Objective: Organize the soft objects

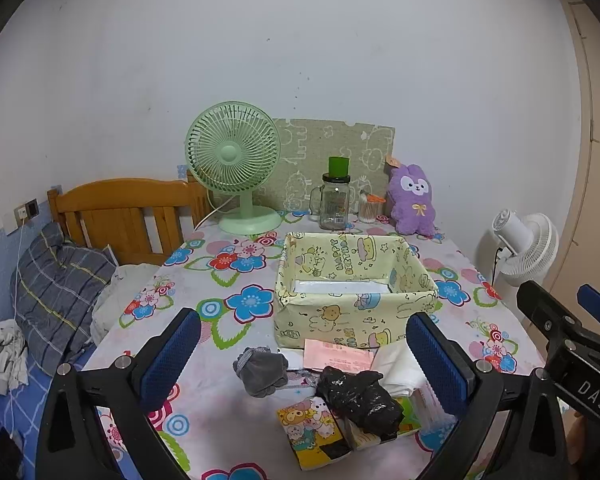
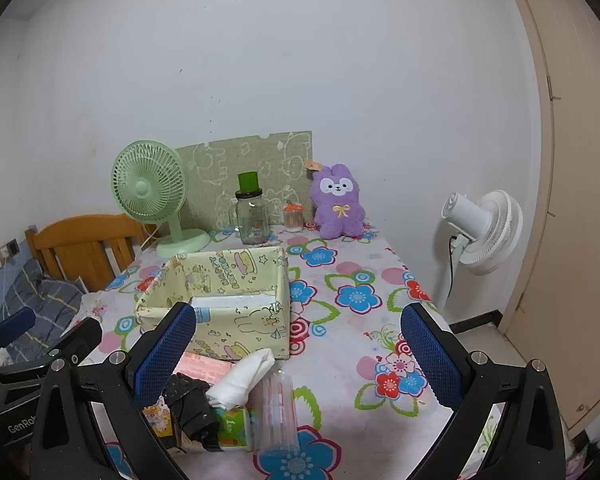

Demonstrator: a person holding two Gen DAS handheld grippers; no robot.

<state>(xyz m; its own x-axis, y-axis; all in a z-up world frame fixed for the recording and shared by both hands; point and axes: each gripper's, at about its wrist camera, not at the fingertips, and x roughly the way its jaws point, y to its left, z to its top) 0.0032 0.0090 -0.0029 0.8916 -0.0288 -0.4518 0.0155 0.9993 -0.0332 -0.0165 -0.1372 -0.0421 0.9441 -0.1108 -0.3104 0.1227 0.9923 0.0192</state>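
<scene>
Two grippers hang above the near edge of a table [image 1: 228,280] covered in a flowered cloth. The left gripper [image 1: 302,354] has its blue pads wide apart and holds nothing; the right gripper [image 2: 298,350] is likewise spread wide and holds nothing.

Between and just below the left gripper's fingers lies a small heap of soft things: a grey pouch [image 1: 262,368], a crumpled black bag [image 1: 360,398], a white cloth [image 1: 400,368] and a pink packet [image 1: 338,356], with a cartoon-printed pack [image 1: 312,432] under the black bag. In the right wrist view the same heap sits at lower left, beside a clear plastic sleeve [image 2: 278,412].

Just behind the heap stands a pale yellow fabric box [image 1: 352,280], open at the top. Farther back, near the wall, are a green fan [image 1: 234,164], a glass jar [image 1: 334,200] with a green lid and a purple plush toy [image 1: 414,200]. A white fan [image 2: 484,232] stands on the floor to the right of the table.
</scene>
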